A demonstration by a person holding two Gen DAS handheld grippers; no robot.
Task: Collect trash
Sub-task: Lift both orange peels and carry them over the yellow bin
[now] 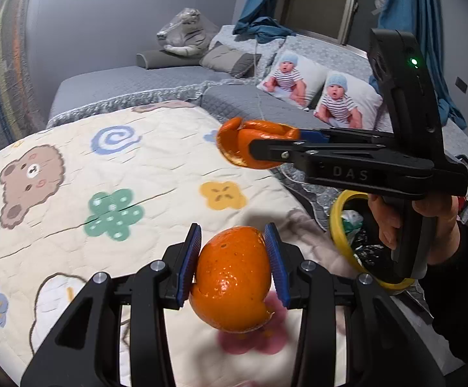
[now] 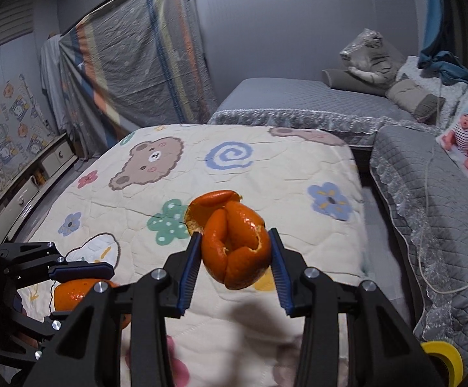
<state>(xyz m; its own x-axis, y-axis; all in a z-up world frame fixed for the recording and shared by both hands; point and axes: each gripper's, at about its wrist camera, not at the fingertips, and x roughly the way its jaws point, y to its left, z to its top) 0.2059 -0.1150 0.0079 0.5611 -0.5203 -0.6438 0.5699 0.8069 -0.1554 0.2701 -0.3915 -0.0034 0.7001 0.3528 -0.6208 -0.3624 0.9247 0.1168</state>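
We hold a peel in each gripper — the left gripper clamps one peel, the right gripper another. The bin sits lower right — nearer our right hand.

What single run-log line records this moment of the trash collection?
left gripper: shut on orange peel | right gripper: shut on curled orange peel | both above bear-print quilt | yellow-rimmed bin: beside quilt
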